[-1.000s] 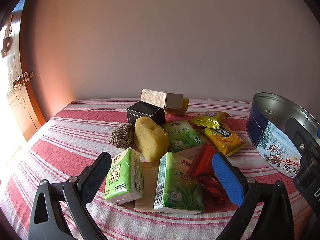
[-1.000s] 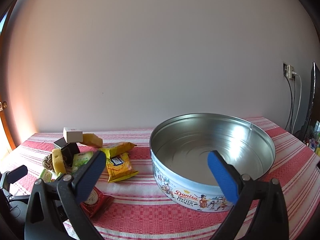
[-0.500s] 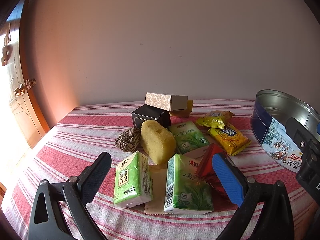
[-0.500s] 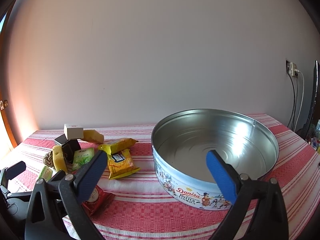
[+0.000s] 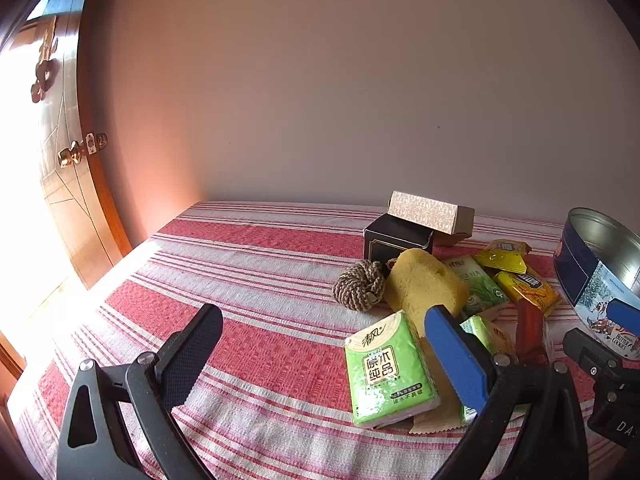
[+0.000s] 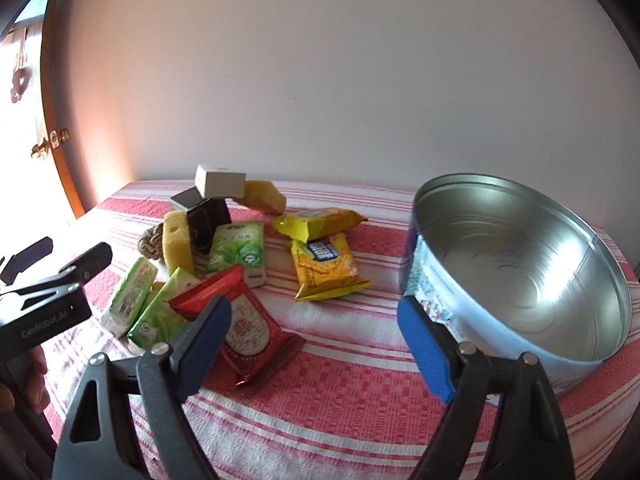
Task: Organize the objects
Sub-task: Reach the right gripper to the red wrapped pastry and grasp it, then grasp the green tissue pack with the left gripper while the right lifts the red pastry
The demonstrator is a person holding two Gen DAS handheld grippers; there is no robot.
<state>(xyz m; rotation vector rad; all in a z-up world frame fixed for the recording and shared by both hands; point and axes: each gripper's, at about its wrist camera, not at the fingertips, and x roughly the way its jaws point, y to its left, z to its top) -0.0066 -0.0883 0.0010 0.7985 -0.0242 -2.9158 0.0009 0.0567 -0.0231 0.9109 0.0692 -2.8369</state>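
Wall: you face a plain pale wall (image 5: 340,80).
Door: your left shows a wooden door (image 5: 76,184) with brass knob (image 5: 68,157).
Light: bright sun floods in there.
Counter: red-and-white striped cloth (image 5: 248,280) covers it.

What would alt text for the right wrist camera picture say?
An empty round cookie tin sits beside a heap of snack packets and tissue packs on a red-striped tablecloth. The right gripper, open, reaches toward them, nothing between its fingers.

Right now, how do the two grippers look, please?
Both are black plastic with triangular cut-outs and silver rivets. The right gripper has blue pads. The left gripper has one blue and one black dimpled pad; its body reads "GenRobot.AI" in white. No cables visible.
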